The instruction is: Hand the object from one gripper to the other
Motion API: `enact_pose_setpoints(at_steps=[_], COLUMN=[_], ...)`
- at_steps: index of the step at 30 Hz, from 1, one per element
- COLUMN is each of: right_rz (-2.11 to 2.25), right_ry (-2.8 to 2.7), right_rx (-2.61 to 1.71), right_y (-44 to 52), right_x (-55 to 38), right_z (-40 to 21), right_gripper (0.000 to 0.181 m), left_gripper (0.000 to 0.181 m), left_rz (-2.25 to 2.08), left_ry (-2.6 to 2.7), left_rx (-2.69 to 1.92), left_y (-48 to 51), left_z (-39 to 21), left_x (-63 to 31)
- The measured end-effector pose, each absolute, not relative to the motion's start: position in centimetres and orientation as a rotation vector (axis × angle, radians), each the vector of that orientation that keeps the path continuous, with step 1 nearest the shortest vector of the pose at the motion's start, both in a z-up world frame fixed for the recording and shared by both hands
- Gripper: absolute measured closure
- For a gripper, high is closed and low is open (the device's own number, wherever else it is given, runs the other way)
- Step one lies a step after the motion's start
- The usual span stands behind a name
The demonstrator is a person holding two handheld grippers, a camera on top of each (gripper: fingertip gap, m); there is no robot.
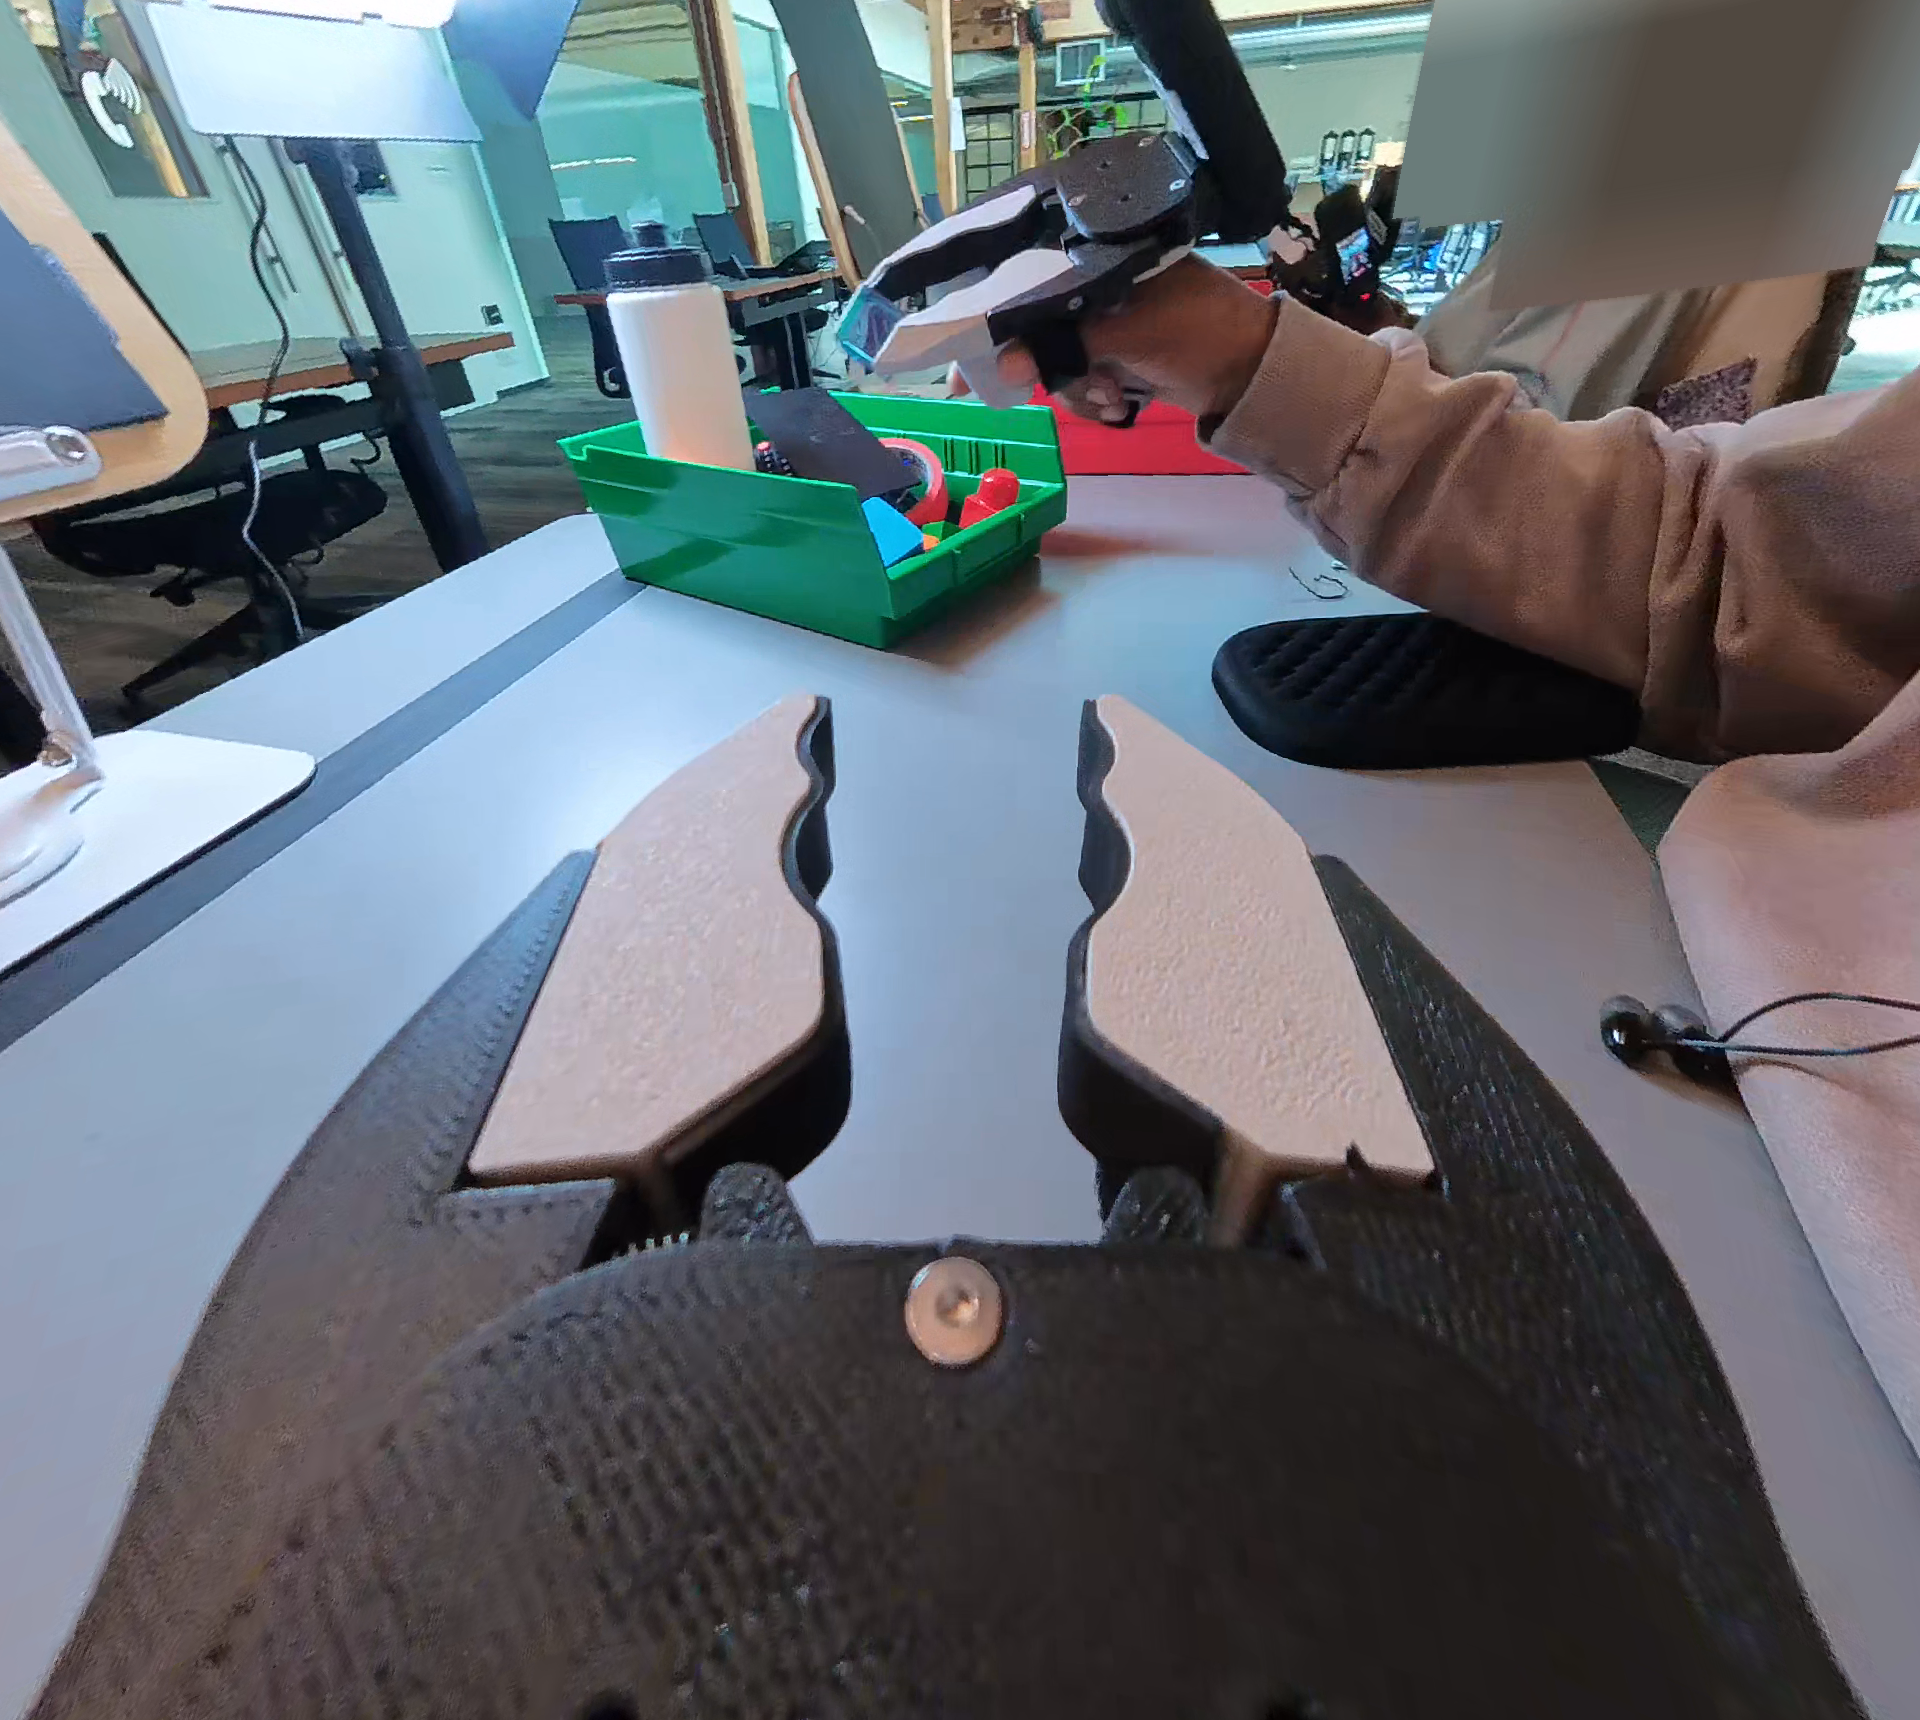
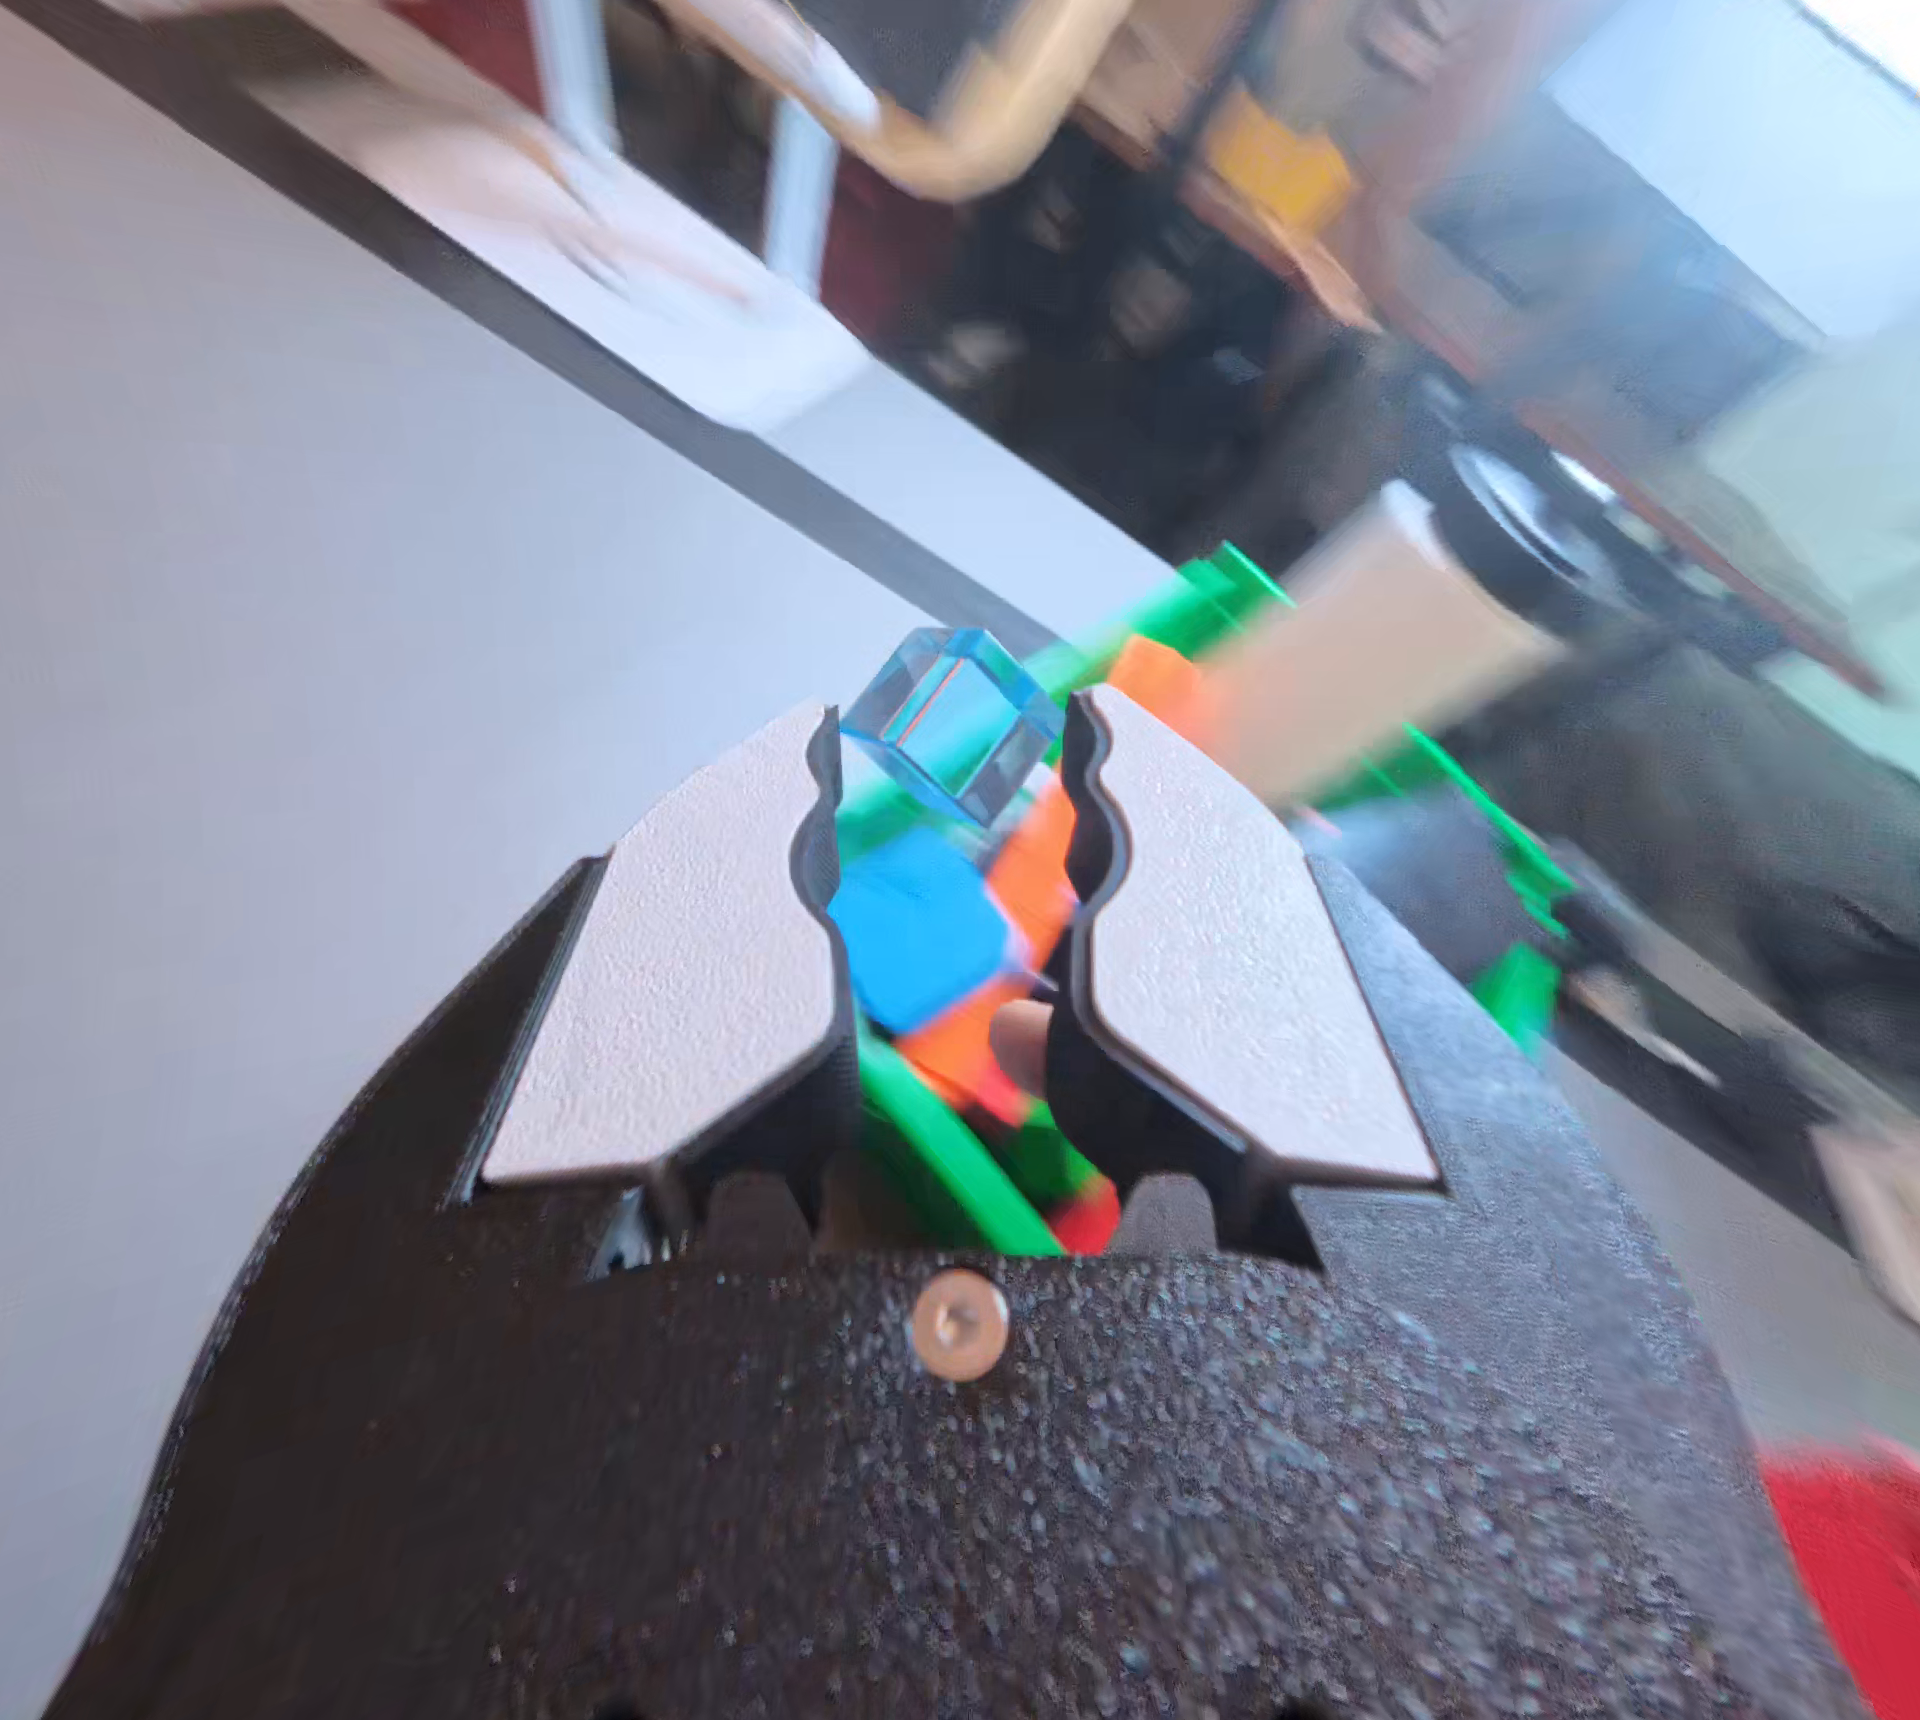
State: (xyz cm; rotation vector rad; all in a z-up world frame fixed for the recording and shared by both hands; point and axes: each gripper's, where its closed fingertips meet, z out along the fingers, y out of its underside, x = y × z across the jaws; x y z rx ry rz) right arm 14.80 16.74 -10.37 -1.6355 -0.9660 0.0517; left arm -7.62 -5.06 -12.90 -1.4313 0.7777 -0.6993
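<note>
A clear blue cube (image 2: 951, 725) sits between the fingertips of my right gripper (image 2: 951, 730), which is shut on it. In the left wrist view the right gripper (image 1: 868, 330) hangs in the air above the green bin (image 1: 727, 517), held by a hand, with the blue cube (image 1: 860, 320) at its tips. My left gripper (image 1: 956, 725) is open and empty, low over the grey table (image 1: 416, 839), nearer than the bin and pointing toward it.
The green bin holds a white bottle (image 1: 675, 361), a black pad, red tape and coloured blocks. A red bin (image 1: 1143, 434) stands behind it. A black wrist rest (image 1: 1403, 683) lies at the right under a sleeve. A lamp base (image 1: 135, 797) stands at the left. Earbuds (image 1: 1662, 1042) lie at the right. Some 30 cm of space lies between my two pairs of fingers.
</note>
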Motion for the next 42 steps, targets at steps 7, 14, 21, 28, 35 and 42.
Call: enact_pose_setpoints(at_steps=[7,14,21,28,35,42], right_rz=[-0.123,0.097,0.525,0.795,0.823,0.857], right_ry=[-0.981,-0.776,-0.678,-0.802,-0.9,-0.905], right_rx=[-2.111,-1.876,-1.546,-1.465,-1.494,-1.532], right_y=[21.1,20.8,15.2,10.3,9.5,10.2], right_x=[23.1,22.0,18.2,12.0,8.4,7.7], right_z=[-20.6,-15.4,-7.2,-7.3,-10.4,-12.6], right_gripper=[0.14,0.13,0.139,0.143,0.147,0.155], left_gripper=[0.135,0.133,0.131,0.142,0.136,0.14], left_rz=[-0.674,-0.704,-0.446,0.048,0.47,1.106], left_ry=[0.76,0.647,0.447,0.061,-0.064,0.299], left_rx=[-1.483,-1.523,-1.497,-1.433,-2.12,-2.752], left_y=[-4.2,-2.8,-0.3,-0.1,4.1,3.1], left_z=[-14.1,-13.9,-9.1,-0.2,-8.5,-20.9], left_x=[-7.8,-9.8,-19.1,-40.8,-58.0,-66.3])
